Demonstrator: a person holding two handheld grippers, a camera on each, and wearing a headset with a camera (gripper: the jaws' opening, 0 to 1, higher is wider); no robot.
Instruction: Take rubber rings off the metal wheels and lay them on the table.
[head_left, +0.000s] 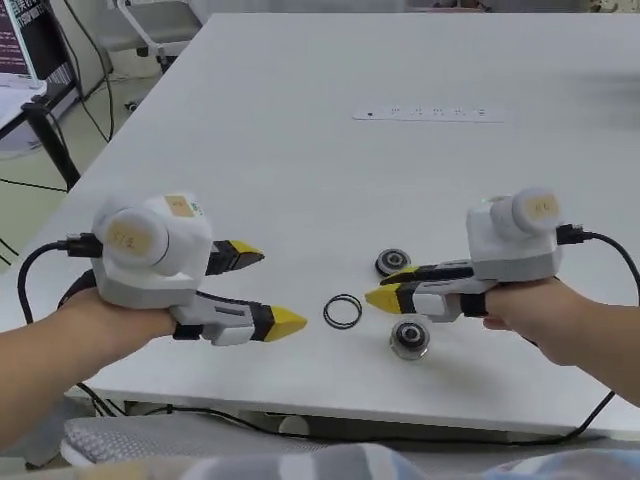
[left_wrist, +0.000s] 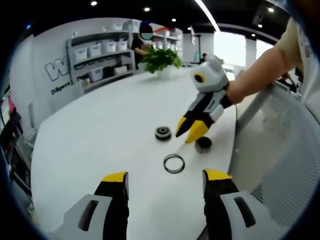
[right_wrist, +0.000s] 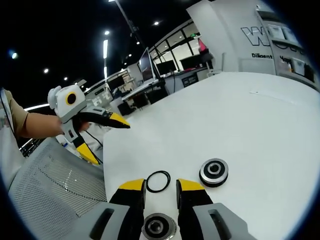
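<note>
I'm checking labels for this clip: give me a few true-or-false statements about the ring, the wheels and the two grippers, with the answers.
1. A rubber ring lies flat on the table, free of any wheel. True.
2. The left gripper is shut on that ring. False: its jaws stand wide open and empty, short of the ring.
3. Two wheels rest on the table, the far wheel and the near wheel. True.
4. The two wheels are stacked. False: they lie apart, and in the head view the right gripper points in between them.
</note>
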